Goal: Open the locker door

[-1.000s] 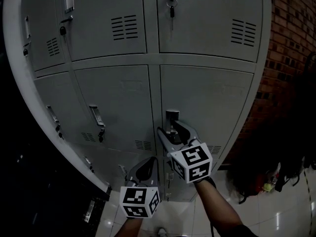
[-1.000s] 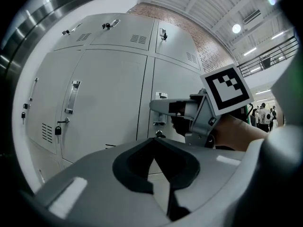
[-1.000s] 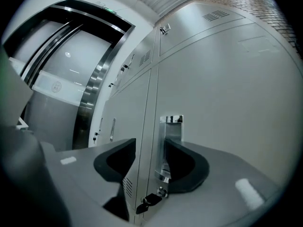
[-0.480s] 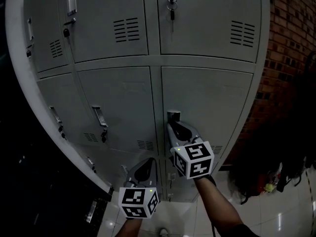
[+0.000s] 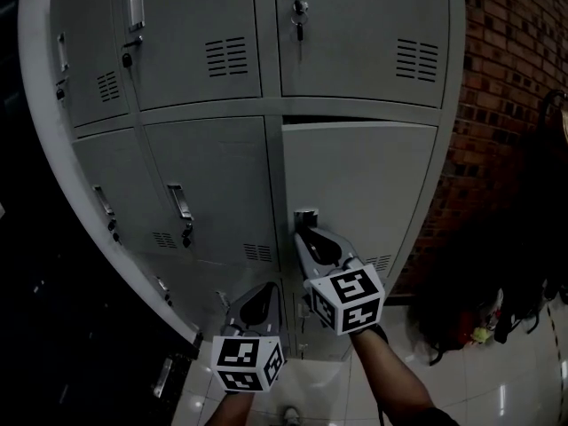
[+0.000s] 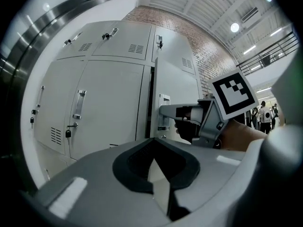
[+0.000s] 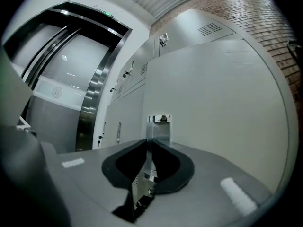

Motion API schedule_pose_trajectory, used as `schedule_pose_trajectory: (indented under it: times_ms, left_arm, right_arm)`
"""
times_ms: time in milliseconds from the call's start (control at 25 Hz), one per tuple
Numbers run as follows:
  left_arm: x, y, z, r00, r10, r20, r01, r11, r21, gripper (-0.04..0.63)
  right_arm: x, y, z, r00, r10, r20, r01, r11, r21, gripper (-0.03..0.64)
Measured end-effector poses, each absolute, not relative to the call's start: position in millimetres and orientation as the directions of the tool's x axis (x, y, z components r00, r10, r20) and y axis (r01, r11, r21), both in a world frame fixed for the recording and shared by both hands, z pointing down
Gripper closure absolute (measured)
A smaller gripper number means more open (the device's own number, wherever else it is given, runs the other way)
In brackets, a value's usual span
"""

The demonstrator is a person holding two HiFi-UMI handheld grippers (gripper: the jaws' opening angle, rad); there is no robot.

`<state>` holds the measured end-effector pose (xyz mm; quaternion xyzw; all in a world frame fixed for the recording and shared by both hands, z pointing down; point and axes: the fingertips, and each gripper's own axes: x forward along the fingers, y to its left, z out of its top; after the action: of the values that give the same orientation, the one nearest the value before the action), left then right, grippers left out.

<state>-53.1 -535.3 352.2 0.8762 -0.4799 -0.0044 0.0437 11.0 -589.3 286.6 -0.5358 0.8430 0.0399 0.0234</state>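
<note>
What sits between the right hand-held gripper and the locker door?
Only the metal handle of the locker door. The right hand-held gripper has just been closing its jaws and now clamps it, as the right gripper view shows.

- Your right gripper point(image 5: 306, 238), whose jaws have just been closing on the handle point(image 5: 305, 217), sits at the left edge of the locker door point(image 5: 364, 185), which stands ajar from the locker bank point(image 5: 204, 105).
- Your left gripper point(image 5: 260, 298) hangs lower and to the left, short of the lockers, with nothing between its jaws.
- A key point(image 5: 299, 11) hangs in the upper locker point(image 5: 373, 25) above.
- The brick wall point(image 5: 506, 78) runs right of the bank.
</note>
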Motion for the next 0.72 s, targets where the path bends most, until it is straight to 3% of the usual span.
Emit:
schedule_pose_trajectory:
  times_ms: [720]
  left_arm:
    - [-37, -432, 360, 0.543, -0.838, 0.052, -0.839, -0.538, 0.089, 0.589]
  right_arm:
    - [31, -471, 287, -0.532, -0.838, -0.121, -0.846, 0.531, 0.041, 0.594]
